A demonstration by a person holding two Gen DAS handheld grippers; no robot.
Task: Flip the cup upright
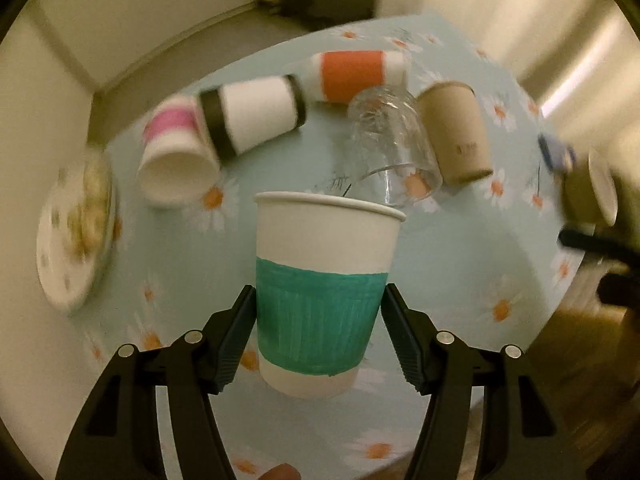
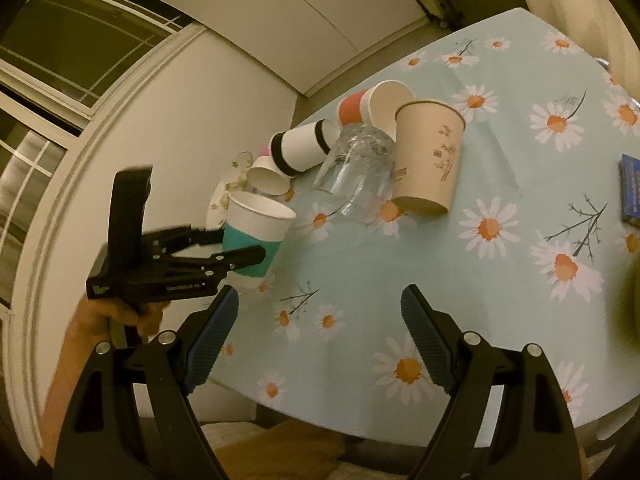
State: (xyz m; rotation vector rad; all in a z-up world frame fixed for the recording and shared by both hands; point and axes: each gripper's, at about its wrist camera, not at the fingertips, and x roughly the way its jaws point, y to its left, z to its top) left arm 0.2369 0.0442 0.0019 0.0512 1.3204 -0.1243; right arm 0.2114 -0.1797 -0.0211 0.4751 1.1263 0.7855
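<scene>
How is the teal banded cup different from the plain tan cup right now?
The teal banded cup is upright with its mouth up, gripped by the left gripper; the tan cup lies on its side on the tablecloth, untouched. The teal banded cup is white with a painted teal band; the tan cup is brownish with small printed marks. Both look like paper cups.

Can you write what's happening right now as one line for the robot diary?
left claw: shut on teal cup, upright, lifted | right claw: open, empty | other cups: lying on table
</scene>
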